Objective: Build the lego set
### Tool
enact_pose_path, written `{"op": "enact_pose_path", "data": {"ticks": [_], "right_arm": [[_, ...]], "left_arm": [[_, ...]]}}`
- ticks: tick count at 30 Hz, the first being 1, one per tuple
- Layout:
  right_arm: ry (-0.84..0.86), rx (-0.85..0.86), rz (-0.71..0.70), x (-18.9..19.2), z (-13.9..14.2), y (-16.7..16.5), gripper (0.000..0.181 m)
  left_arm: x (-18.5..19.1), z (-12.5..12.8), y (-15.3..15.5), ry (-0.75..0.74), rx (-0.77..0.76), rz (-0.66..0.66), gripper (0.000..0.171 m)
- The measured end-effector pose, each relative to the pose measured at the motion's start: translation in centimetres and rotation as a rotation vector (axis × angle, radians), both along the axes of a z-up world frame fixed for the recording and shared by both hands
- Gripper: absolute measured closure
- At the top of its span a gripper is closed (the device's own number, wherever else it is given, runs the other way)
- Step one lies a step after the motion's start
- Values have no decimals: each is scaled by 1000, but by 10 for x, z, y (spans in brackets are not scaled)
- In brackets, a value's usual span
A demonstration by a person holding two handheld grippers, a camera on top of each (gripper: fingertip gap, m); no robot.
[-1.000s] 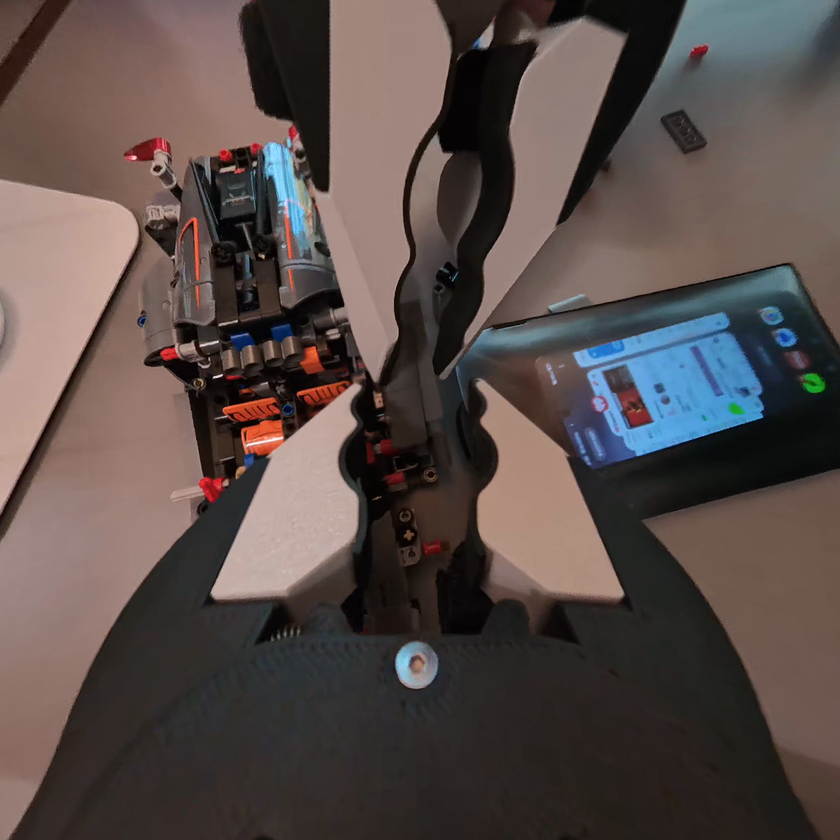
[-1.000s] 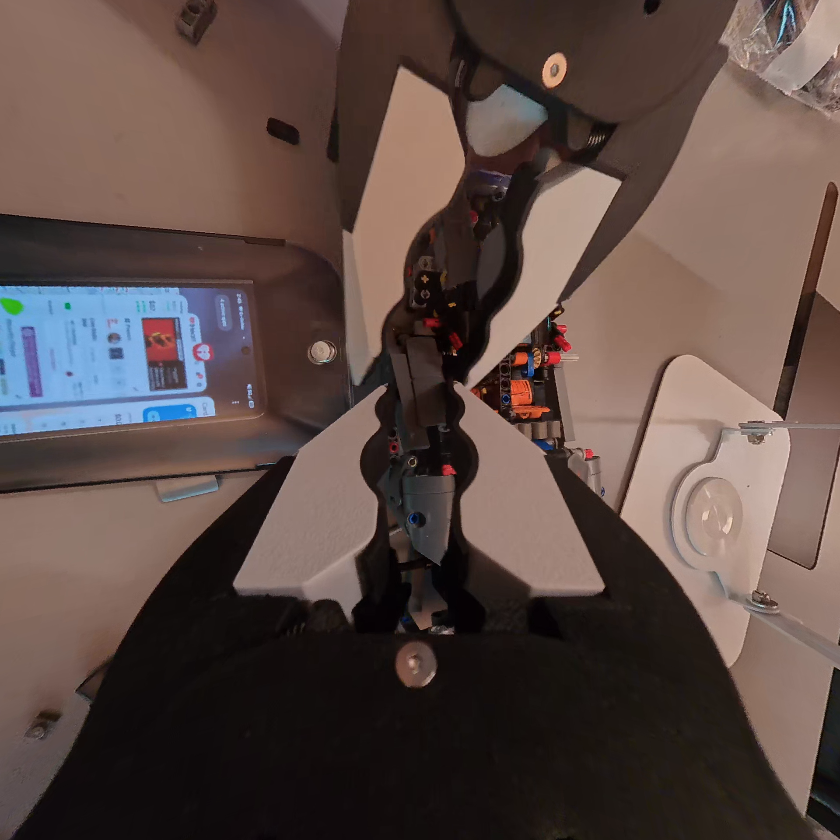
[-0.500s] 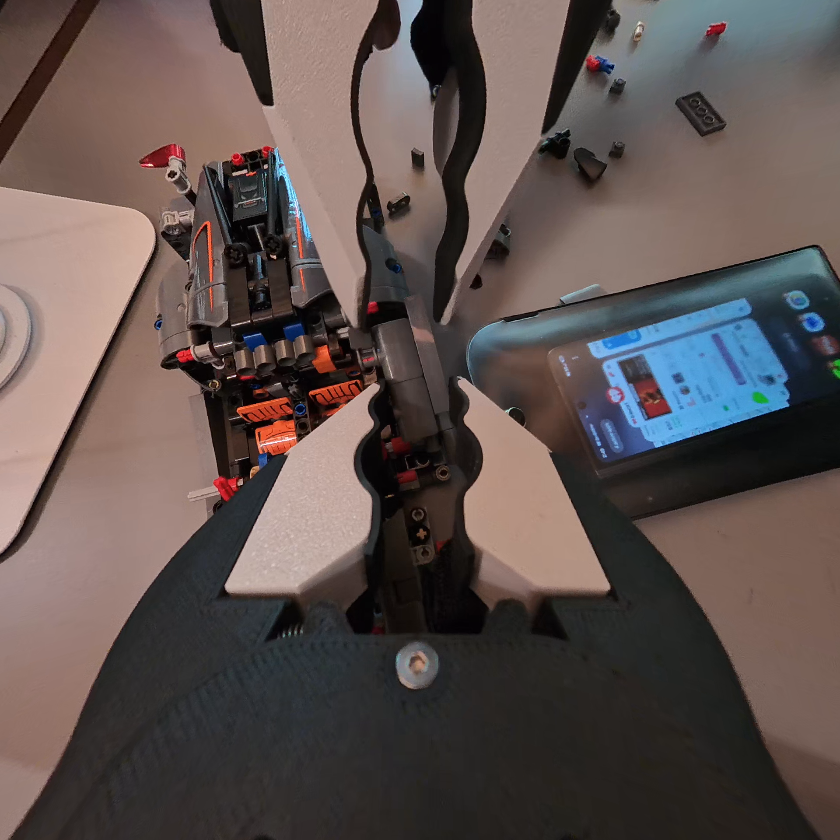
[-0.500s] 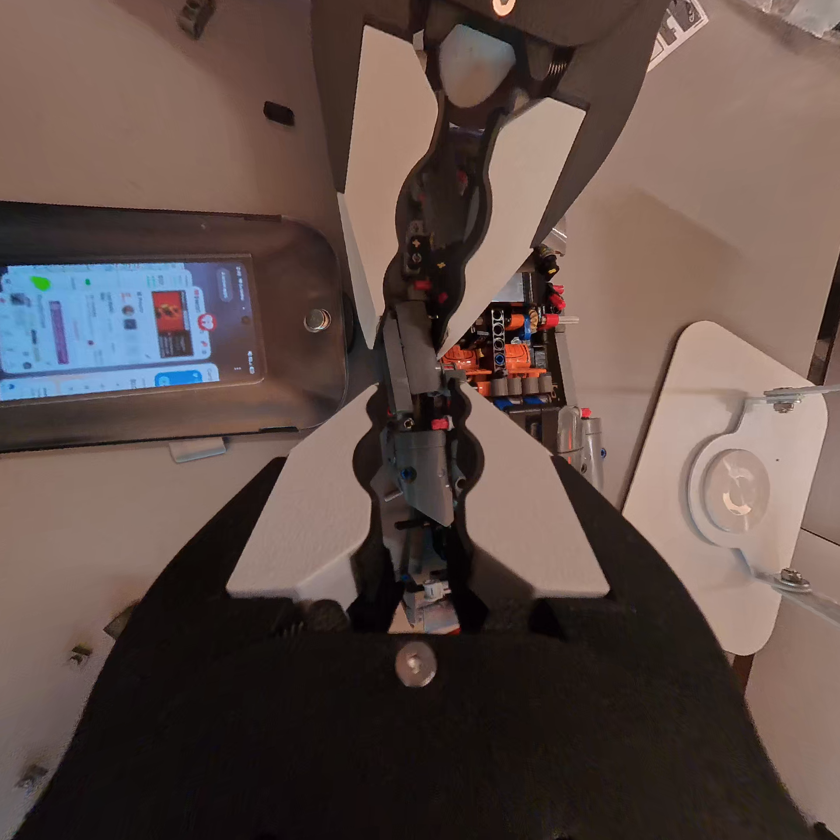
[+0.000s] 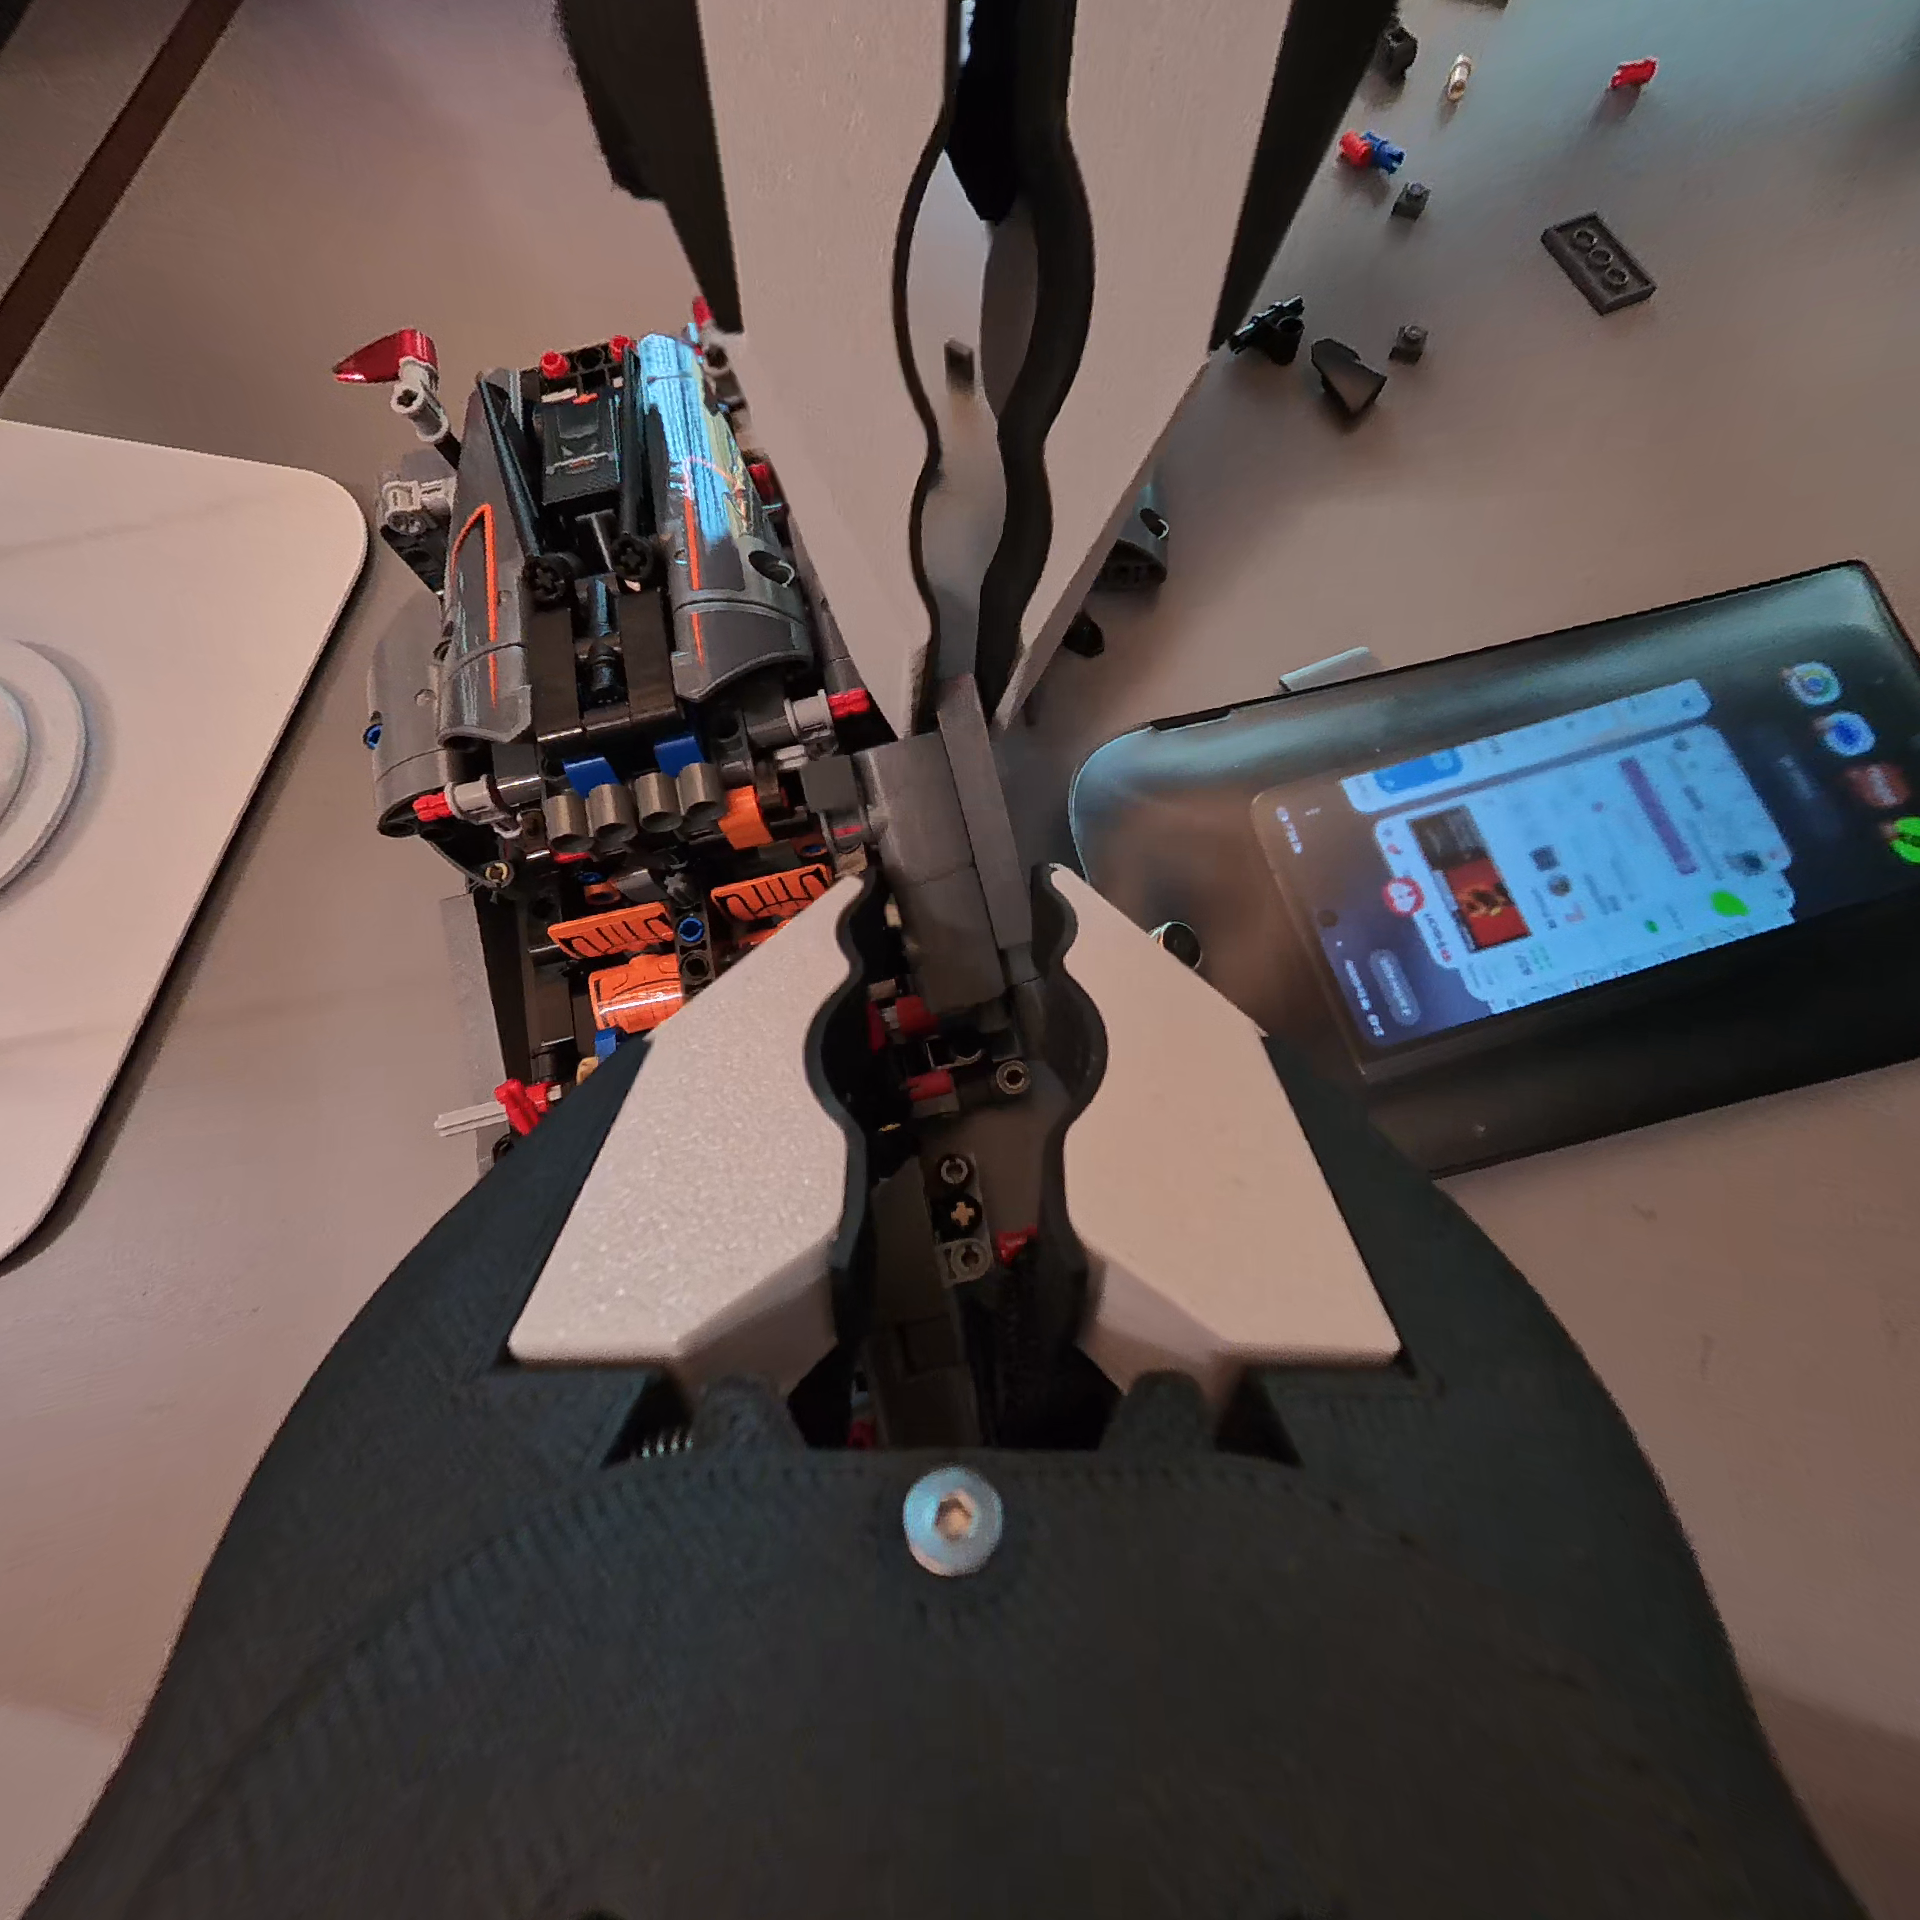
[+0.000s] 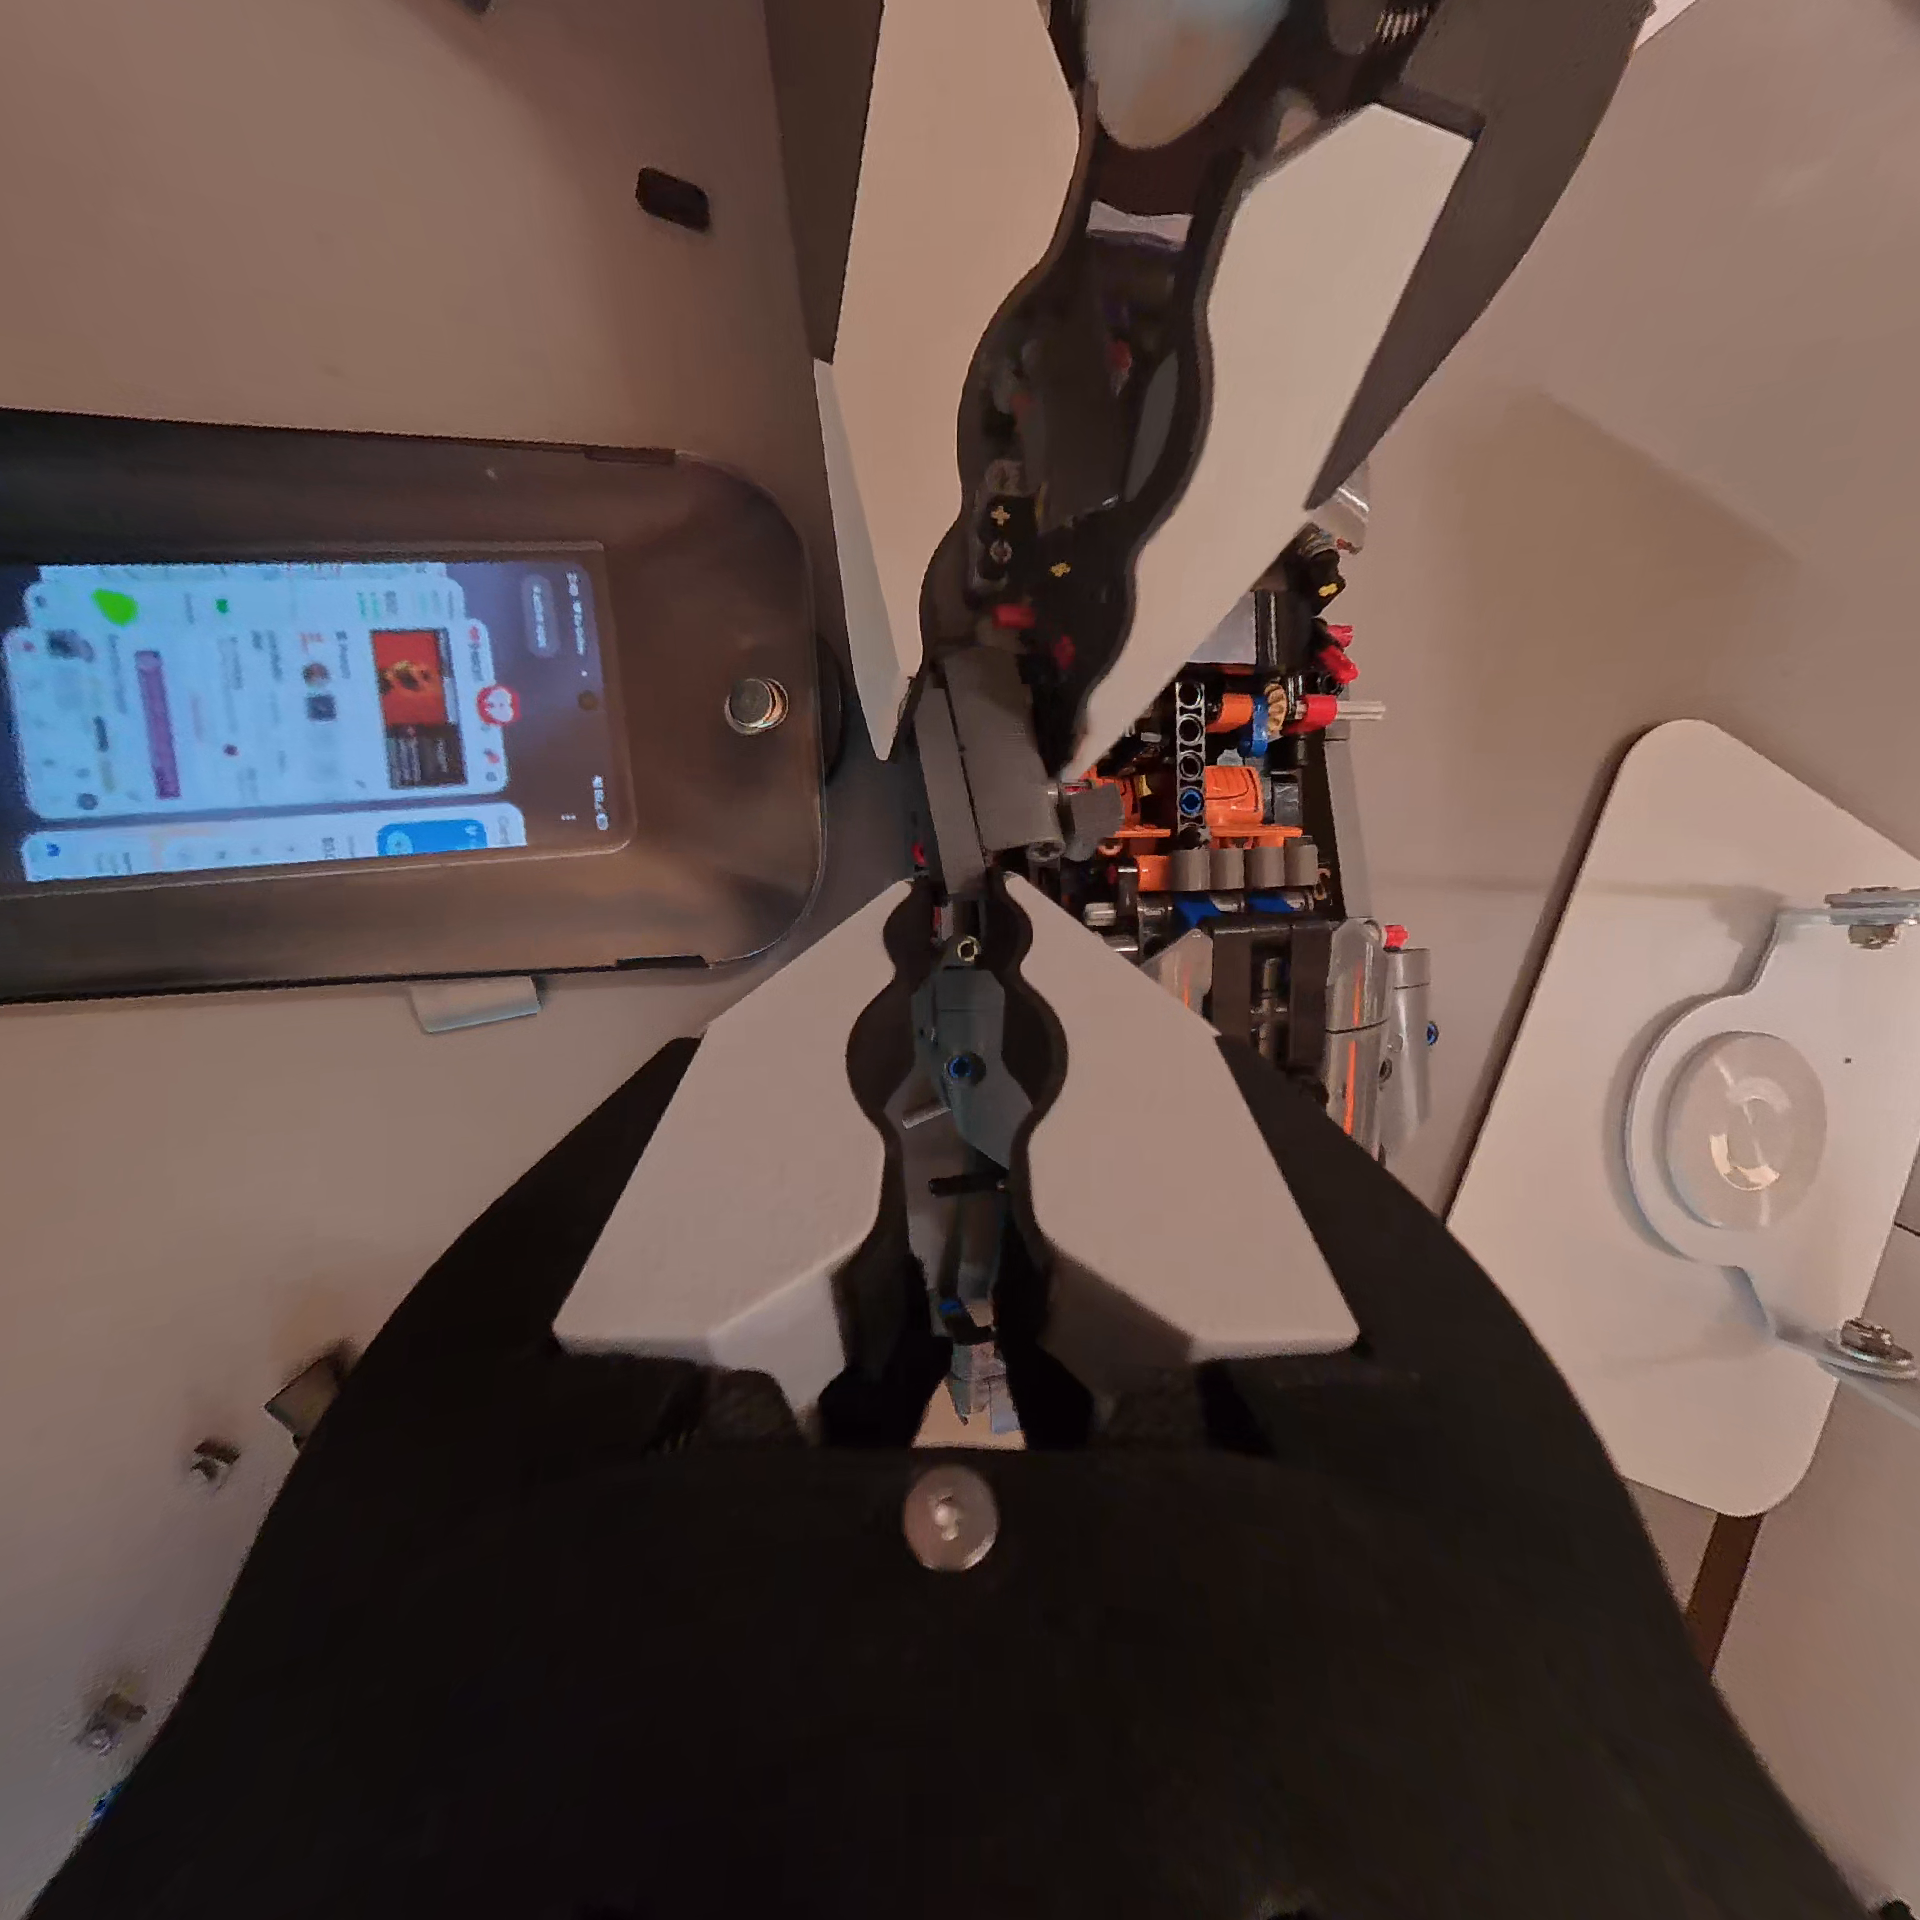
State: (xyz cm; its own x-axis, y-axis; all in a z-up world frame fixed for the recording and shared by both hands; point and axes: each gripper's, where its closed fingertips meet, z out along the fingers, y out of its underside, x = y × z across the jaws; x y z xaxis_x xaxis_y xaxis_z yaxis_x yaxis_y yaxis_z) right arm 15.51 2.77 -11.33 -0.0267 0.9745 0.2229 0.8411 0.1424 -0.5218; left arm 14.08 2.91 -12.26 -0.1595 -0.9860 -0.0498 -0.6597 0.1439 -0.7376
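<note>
A dark grey, black and orange lego car model (image 5: pixel 623 623) lies on the tan table; it also shows in the right wrist view (image 6: pixel 1226 831). A long grey side section (image 5: pixel 945 862) runs along its right edge. My left gripper (image 5: pixel 951 894) is shut on one end of this section. My right gripper (image 6: pixel 961 888) is shut on the other end (image 6: pixel 971 1060), facing the left one. Each gripper shows opposite in the other's view, the right gripper (image 5: pixel 961 696) and the left gripper (image 6: pixel 992 758). Their tips nearly meet over the section.
A phone in a dark holder (image 5: pixel 1558 862) lies right of the model, and shows in the right wrist view (image 6: pixel 312 707). A white plate (image 5: pixel 125 727) lies on the model's other side. Loose small pieces, among them a black plate (image 5: pixel 1595 265), are scattered at the far right. The tips of both grippers are at nearly the same place.
The two grippers have drawn apart along the grey side section, so more of it shows between their tips. Both stay shut on it. The model has shifted little.
</note>
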Motion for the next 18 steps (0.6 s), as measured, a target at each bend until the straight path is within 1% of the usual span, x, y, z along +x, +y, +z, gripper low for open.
{"op": "enact_pose_path", "data": {"ticks": [4,6,8,12,18], "right_arm": [[22,21,3,-6,5,-1,174],[39,20,4,-10,8,-3,174],[61,22,7,-15,10,-5,174],[96,32,-1,-23,14,-6,174],[139,30,-5,-24,20,-4,167]], "left_arm": [[4,10,4,-48,3,31,122],[7,14,4,-68,11,37,117],[8,12,2,-55,28,30,119],[5,4,2,-8,53,17,135],[-1,6,4,-7,50,18,136]]}}
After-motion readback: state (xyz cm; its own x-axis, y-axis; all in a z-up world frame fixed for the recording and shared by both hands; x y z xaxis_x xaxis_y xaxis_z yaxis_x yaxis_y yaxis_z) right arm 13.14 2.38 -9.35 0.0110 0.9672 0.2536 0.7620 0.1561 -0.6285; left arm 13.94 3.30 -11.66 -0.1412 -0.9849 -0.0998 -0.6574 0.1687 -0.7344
